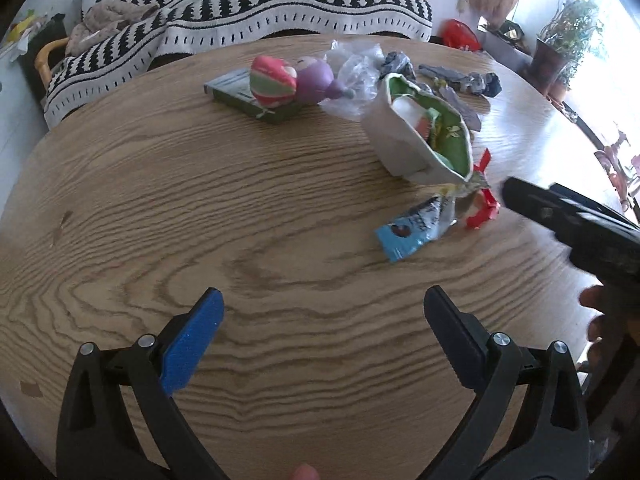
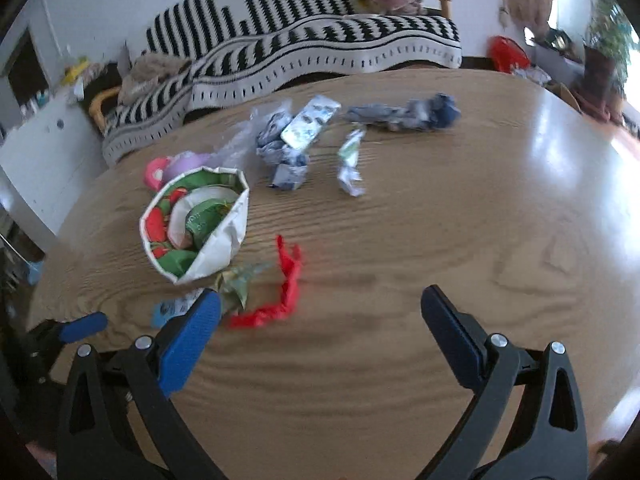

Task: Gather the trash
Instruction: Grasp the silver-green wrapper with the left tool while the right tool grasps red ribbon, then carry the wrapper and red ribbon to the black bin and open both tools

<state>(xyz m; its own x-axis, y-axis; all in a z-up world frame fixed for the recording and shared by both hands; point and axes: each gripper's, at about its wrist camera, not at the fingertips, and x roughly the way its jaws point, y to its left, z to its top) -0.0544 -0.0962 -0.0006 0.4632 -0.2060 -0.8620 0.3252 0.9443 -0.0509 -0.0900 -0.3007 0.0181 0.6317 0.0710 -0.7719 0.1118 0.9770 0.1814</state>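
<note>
A white fabric basket (image 1: 404, 148) with green lining stands on the round wooden table (image 1: 200, 208) and holds several wrappers; it also shows in the right wrist view (image 2: 218, 248). Beside it lie a red wrapper (image 2: 286, 284), a green wrapper (image 2: 240, 280) and a blue wrapper (image 1: 412, 228). Farther back lie crumpled blue-white wrappers (image 2: 288, 144), a small white-green wrapper (image 2: 350, 164) and a dark blue crumpled piece (image 2: 408, 114). My left gripper (image 1: 324, 320) is open and empty over bare table. My right gripper (image 2: 320, 316) is open and empty, just short of the red wrapper.
A pink-green ball (image 1: 272, 80), a purple toy (image 1: 316, 80), a green box (image 1: 240, 92) and a clear plastic bag (image 1: 356, 72) sit at the table's far side. A striped sofa (image 1: 256, 8) stands behind. Plants (image 1: 568, 36) are at the right.
</note>
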